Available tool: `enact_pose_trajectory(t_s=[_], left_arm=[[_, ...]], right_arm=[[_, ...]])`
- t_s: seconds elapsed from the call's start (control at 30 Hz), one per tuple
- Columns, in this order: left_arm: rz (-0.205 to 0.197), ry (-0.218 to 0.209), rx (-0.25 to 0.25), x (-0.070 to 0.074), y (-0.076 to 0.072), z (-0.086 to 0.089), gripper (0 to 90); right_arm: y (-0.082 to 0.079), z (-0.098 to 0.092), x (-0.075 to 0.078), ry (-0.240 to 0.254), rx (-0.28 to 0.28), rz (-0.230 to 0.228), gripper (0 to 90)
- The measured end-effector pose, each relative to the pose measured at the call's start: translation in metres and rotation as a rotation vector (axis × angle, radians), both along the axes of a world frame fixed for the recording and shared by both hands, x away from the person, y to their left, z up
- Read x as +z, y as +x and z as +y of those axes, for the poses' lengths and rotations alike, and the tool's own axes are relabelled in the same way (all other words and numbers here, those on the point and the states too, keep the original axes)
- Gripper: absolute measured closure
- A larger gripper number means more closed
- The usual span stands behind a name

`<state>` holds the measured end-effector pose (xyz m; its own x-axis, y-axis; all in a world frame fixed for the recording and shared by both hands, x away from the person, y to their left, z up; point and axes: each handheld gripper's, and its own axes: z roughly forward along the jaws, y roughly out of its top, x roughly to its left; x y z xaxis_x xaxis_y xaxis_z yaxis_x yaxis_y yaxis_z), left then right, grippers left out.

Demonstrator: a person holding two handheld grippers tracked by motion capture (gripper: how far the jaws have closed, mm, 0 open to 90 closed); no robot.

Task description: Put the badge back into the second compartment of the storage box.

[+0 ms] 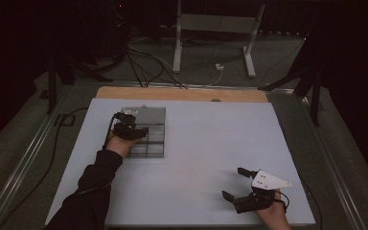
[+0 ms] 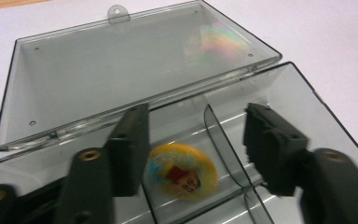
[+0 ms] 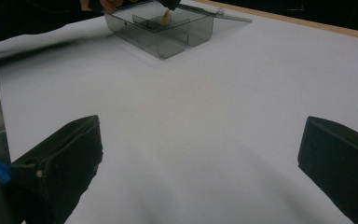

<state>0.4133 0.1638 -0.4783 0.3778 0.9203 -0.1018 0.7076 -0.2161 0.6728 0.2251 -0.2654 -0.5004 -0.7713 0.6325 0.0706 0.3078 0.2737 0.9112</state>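
Note:
A clear grey compartment box (image 1: 156,143) sits at the table's far left, its lid (image 2: 121,60) swung open and lying flat behind it. A round yellow disc with a colourful picture (image 2: 182,170) lies in one compartment, slightly blurred. My left gripper (image 1: 136,130) hovers over the box, open; in the left gripper view (image 2: 196,121) its jaws stand either side of the disc, apart from it. My right gripper (image 1: 234,182) rests low near the table's front right edge, wide open and empty (image 3: 200,135). From there the box (image 3: 161,28) is far off.
A white sheet (image 1: 201,143) covers the table, with a wooden strip (image 1: 182,93) along the far edge. Cables and a metal stand (image 1: 211,28) are on the floor beyond. Curved dividers (image 2: 221,140) split the box into compartments.

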Motion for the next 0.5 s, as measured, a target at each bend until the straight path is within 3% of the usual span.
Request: enact_pose_trajectory(t_s=[0.17,0.33,0.5], left_arm=[[0.022,-0.008,-0.004,0.003,-0.003,0.001,15.8],[0.023,-0.025,-0.011,0.008,-0.009,0.003,4.4],[0.011,-0.050,-0.044,0.016,-0.017,0.004,0.5]], right_arm=[[0.000,-0.001,0.000,0.001,-0.002,0.000,0.0],[-0.001,0.000,0.001,-0.004,0.000,-0.004,0.0],[-0.001,0.000,0.001,-0.003,-0.002,-0.003,0.0]])
